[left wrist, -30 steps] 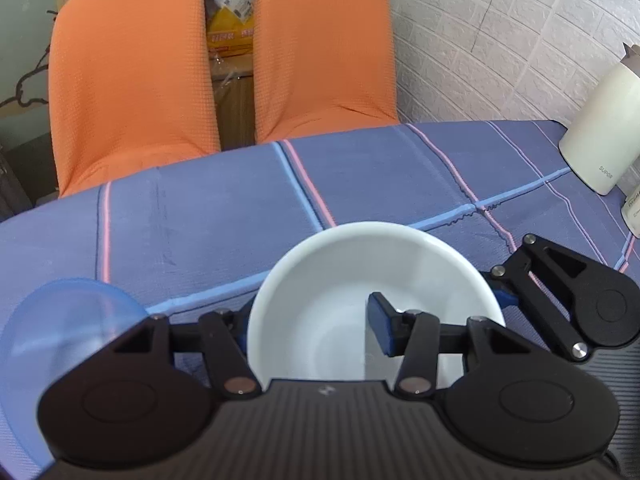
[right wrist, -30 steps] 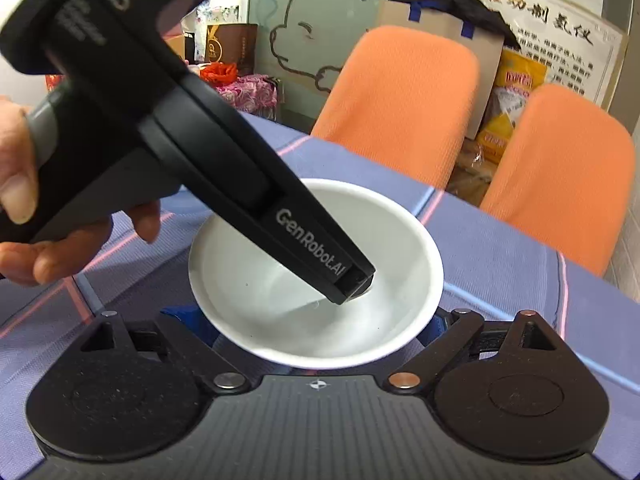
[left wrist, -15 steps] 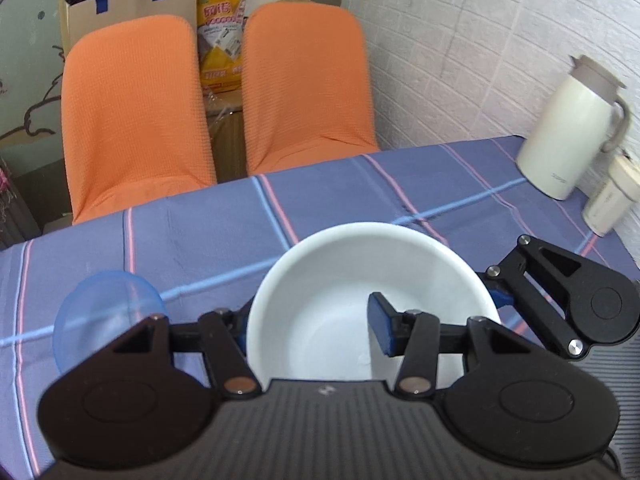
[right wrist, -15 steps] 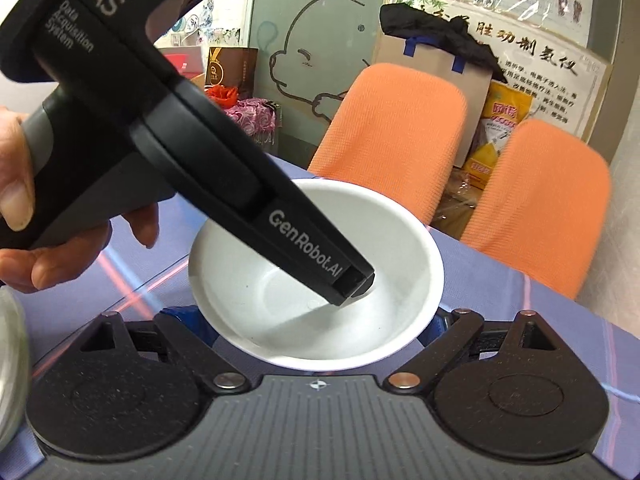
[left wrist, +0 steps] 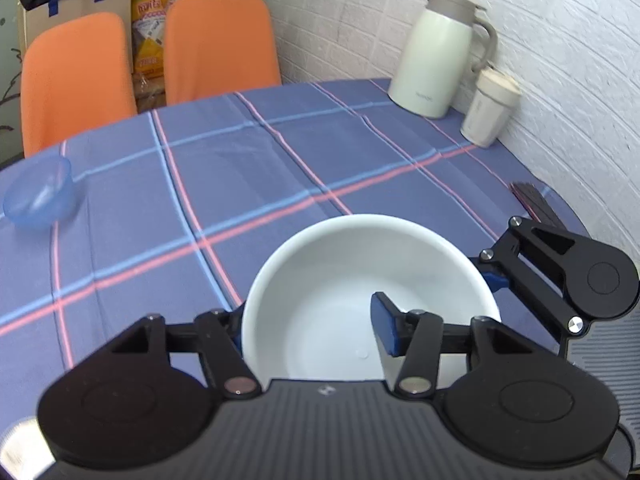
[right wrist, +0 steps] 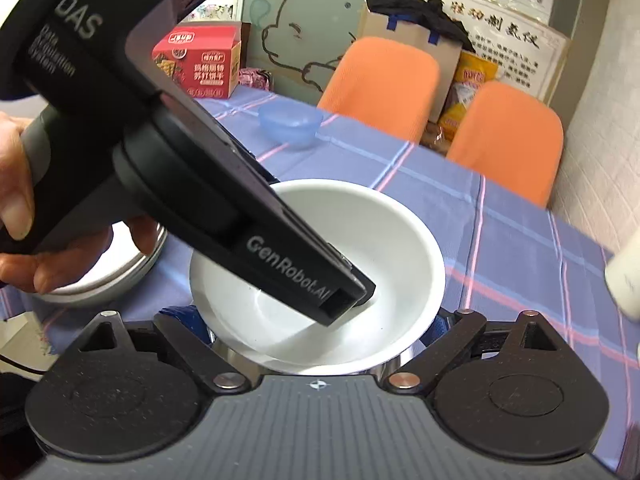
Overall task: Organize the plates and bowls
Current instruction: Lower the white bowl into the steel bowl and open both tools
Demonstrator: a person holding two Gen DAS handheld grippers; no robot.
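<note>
A white bowl [left wrist: 340, 280] hangs above the blue checked tablecloth [left wrist: 280, 168], held from two sides. My left gripper [left wrist: 310, 322] is shut on its wall, with one blue-padded finger [left wrist: 384, 328] inside and the other outside. In the right wrist view that finger dips into the white bowl [right wrist: 400, 240]. My right gripper [right wrist: 312, 318] clasps the bowl from outside, one finger on each flank. A translucent blue bowl [left wrist: 38, 196] stands at the far left of the table, also in the right wrist view [right wrist: 290, 122]. A steel bowl [right wrist: 100, 284] sits under the person's hand [right wrist: 16, 208].
A cream thermos jug [left wrist: 436, 56] and a lidded cup [left wrist: 490, 110] stand by the brick wall at the far right. Two orange chairs [left wrist: 76, 80] line the far table edge. A red box [right wrist: 196, 64] sits on the table's left end. Dark strips [left wrist: 536, 204] lie near the right edge.
Both grippers have carried the white bowl up and to the right. The blue bowl has dropped back to the far left, and the jug, cup and steel bowl have come into view.
</note>
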